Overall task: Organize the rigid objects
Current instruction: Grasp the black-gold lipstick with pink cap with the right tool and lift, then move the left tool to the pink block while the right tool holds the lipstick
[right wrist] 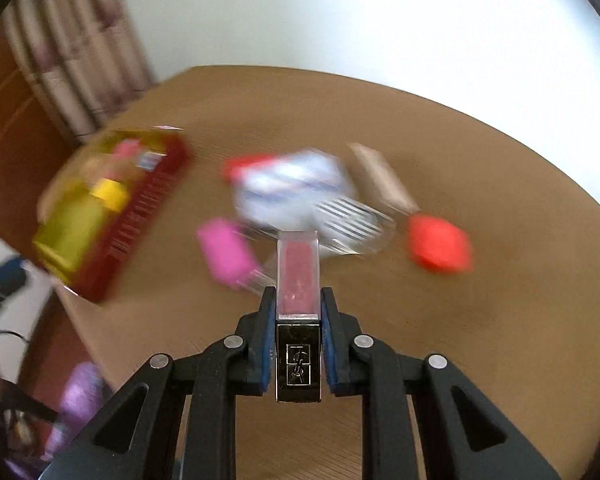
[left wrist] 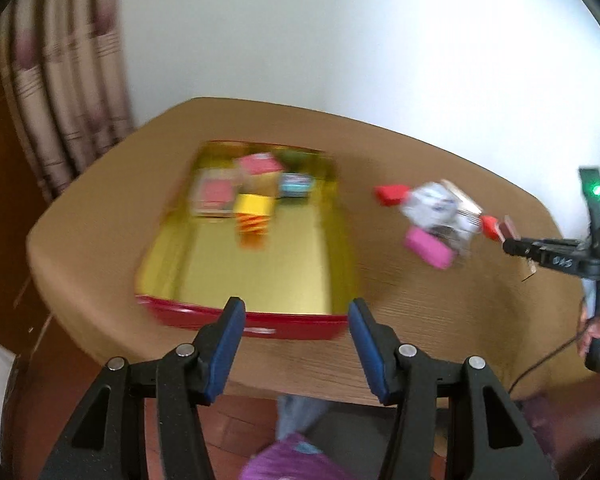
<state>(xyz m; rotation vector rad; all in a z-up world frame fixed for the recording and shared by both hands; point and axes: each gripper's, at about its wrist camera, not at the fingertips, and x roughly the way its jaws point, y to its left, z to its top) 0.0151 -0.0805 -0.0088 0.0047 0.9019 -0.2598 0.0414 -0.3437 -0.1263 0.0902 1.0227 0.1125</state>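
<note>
Right hand-held gripper (right wrist: 298, 316) clenched on lip gloss tube (right wrist: 299, 276) (gold cap btwn pads), above counter (right wrist: 500, 340) near pink block (right wrist: 226, 254) + red block (right wrist: 440, 244). Left hand-held gripper (left wrist: 296, 312) released, w/ nothing in it, just before red tin (left wrist: 252, 272) holding small boxes.

Motion blur smears the tin (right wrist: 112, 216) and loose items (right wrist: 296, 192) beyond reading.
</note>
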